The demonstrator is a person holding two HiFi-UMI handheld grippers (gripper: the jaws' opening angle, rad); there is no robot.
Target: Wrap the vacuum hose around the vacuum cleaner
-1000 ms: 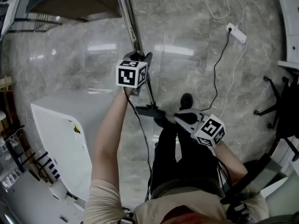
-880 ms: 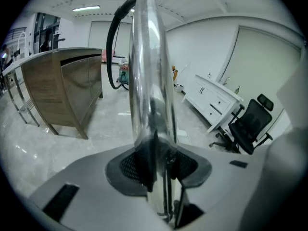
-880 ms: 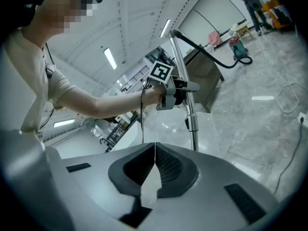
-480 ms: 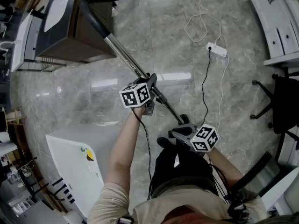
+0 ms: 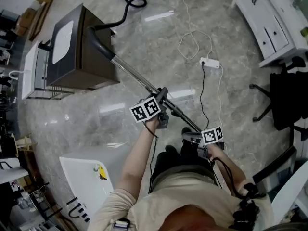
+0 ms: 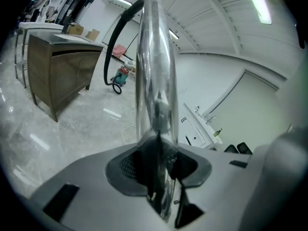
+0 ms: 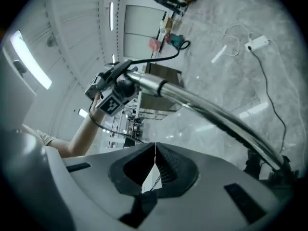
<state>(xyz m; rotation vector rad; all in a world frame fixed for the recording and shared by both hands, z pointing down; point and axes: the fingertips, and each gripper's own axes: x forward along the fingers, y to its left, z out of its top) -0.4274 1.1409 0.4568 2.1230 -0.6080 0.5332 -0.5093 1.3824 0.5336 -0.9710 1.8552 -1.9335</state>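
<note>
left gripper clamped on wand; right gripper closed.

The person wears a beige short-sleeved shirt and black trousers, with black cables.

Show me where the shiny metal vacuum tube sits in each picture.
Head view: the metal tube slants from upper left down to centre right.
Left gripper view: it rises up the middle, clamped between the jaws.
Right gripper view: it sweeps from upper left to lower right.
Shared landmark: the brown cabinet.
</note>
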